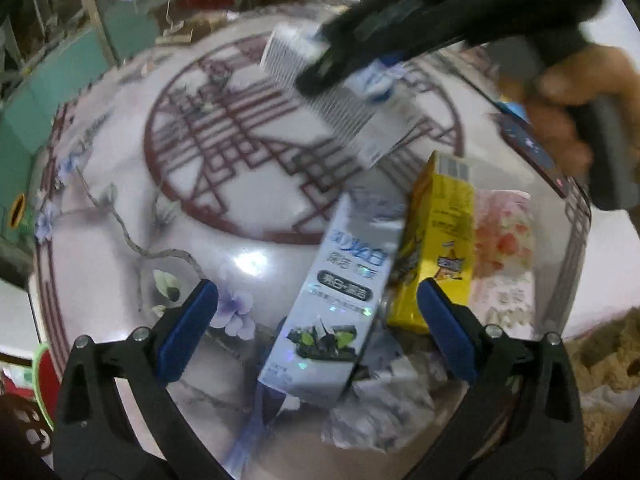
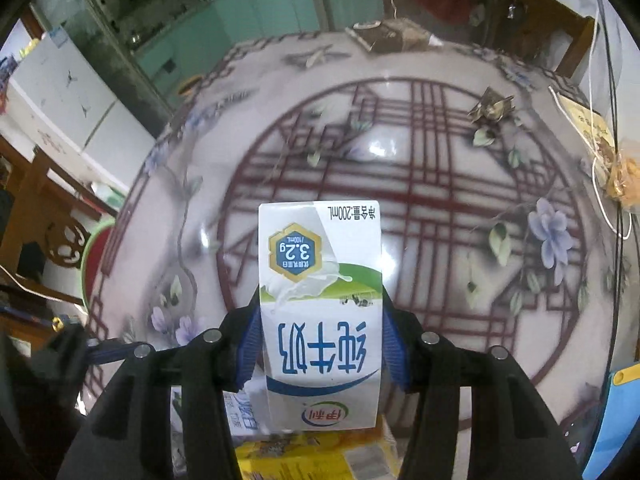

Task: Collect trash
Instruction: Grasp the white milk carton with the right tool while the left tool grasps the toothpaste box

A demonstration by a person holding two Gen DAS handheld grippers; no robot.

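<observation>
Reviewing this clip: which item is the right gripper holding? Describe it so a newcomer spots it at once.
Above the round patterned glass table, between the blue pads of the right gripper, sits a small white milk carton. It has blue lettering and a green meadow band, unlike the yellow drink carton and the long silver-blue toothpaste box lying below.

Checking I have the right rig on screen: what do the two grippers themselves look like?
Both match: black plastic finger arms with silver round bolt heads at the pivots, tipped with blue ribbed pads. See the left gripper and the right gripper. From the left wrist view, the right gripper's body is black with a dark grey handle. No cables or sleeves show.
</observation>
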